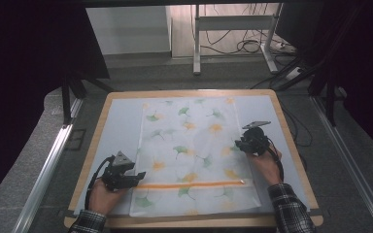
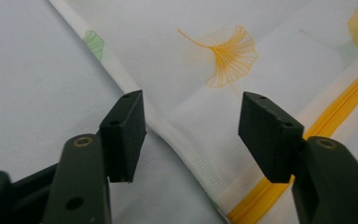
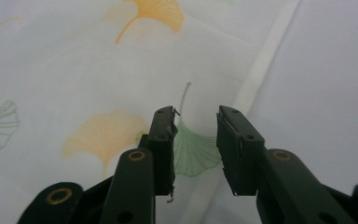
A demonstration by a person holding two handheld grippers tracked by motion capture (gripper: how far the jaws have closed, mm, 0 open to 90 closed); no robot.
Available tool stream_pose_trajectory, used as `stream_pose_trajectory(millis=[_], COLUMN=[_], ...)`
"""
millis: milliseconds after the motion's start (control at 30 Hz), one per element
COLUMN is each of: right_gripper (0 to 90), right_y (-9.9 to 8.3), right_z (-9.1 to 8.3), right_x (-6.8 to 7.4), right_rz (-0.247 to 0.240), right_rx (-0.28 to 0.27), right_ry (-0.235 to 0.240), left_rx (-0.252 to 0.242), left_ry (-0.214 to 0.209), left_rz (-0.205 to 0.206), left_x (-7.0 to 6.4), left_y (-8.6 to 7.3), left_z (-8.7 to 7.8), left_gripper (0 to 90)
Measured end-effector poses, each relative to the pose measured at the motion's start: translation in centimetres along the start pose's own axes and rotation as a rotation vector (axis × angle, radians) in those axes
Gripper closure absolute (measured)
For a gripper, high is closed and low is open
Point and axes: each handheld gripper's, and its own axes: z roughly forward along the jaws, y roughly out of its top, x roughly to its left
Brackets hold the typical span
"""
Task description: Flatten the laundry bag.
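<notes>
Nearest me, my left gripper [image 2: 191,123] straddles the pillowcase [image 1: 189,145] side hem, jaws spread, beside its orange zipper [image 1: 189,185] along the table's near edge; my right gripper [image 3: 196,135], part open, hovers above the opposite hem.

pouch [image 1: 189,145]: white, orange + green ginkgo-leaf print | zipper [image 1: 194,184]: orange stripe, lower frame | mat [image 1: 121,121]: pale blue-grey | table [image 1: 291,145] rim: light wood | grippers [image 1: 126,177] [image 1: 245,143]: black | sleeves [image 1: 291,211]: dark plaid

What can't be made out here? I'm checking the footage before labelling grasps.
- Zipper slider on the ginkgo-print pouch: too small in the high view.
- Left gripper contact with the pouch edge: fingertips too dark and small in the high view.
- Orange zipper: both ends cut off by the left gripper view's edges.
</notes>
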Motion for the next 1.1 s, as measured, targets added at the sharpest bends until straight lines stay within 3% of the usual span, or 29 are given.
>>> stream_pose_trajectory(millis=[433, 767, 967, 1100], right_gripper=[46.7, 32.3, 26.5, 24.4], right_y=[-0.1, -0.1, -0.3, -0.7], right_z=[-0.6, -1.2, -2.0, -2.8], right_x=[1.1, 2.1, 2.6, 2.9], right_rz=[-0.031, -0.067, -0.077, -0.080], right_rx=[0.004, -0.014, -0.037, -0.051], right_ry=[0.055, 0.068, 0.074, 0.082], left_rx=[-0.045, -0.083, -0.106, -0.097], left_ry=[-0.001, 0.015, 0.033, 0.036], left_rz=[-0.006, 0.028, -0.002, -0.012], left_x=[0.4, 0.9, 0.9, 0.8], left_y=[-0.2, -0.4, -0.4, -0.3], left_z=[-0.3, -0.2, -0.5, -0.5], left_gripper=[18.5, 12.8, 8.4, 7.3])
